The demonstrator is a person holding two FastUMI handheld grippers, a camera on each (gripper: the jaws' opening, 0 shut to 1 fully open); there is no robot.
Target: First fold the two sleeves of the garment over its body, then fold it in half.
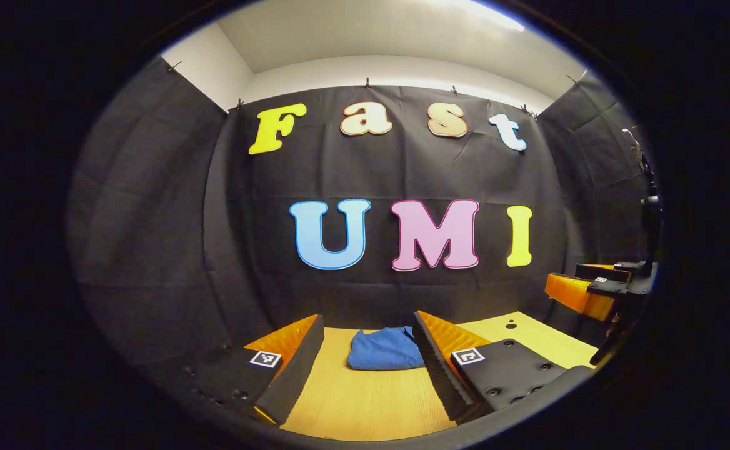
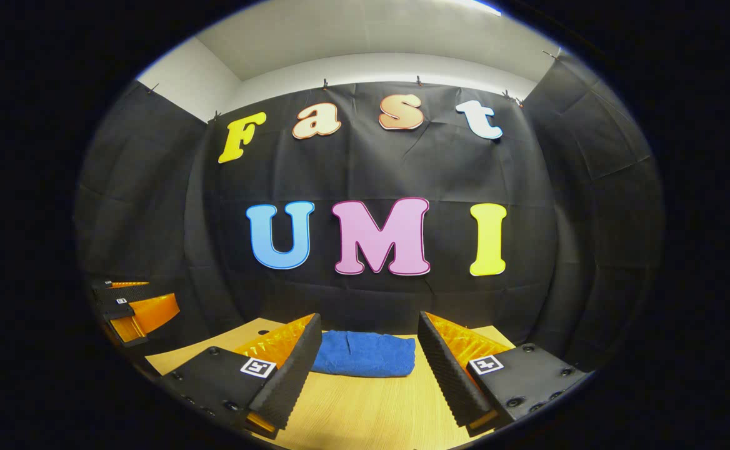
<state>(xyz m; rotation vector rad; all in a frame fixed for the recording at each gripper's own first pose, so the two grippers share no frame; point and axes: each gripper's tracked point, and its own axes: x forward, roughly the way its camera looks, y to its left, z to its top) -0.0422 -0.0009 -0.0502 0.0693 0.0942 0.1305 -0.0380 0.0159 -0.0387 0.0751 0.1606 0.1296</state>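
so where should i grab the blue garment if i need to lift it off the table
The blue garment already lies as a compact folded bundle on the wooden table. Probably best to pinch its two short ends, coming in from each side: the right gripper and the left gripper are both open, above the table on the bundle's near side, and a grip at both ends should keep the layers together.

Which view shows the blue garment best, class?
The right gripper view: the blue garment lies broadside between the right tongs, nearly whole. In the left gripper view the garment looks smaller, its right edge hidden behind a finger.
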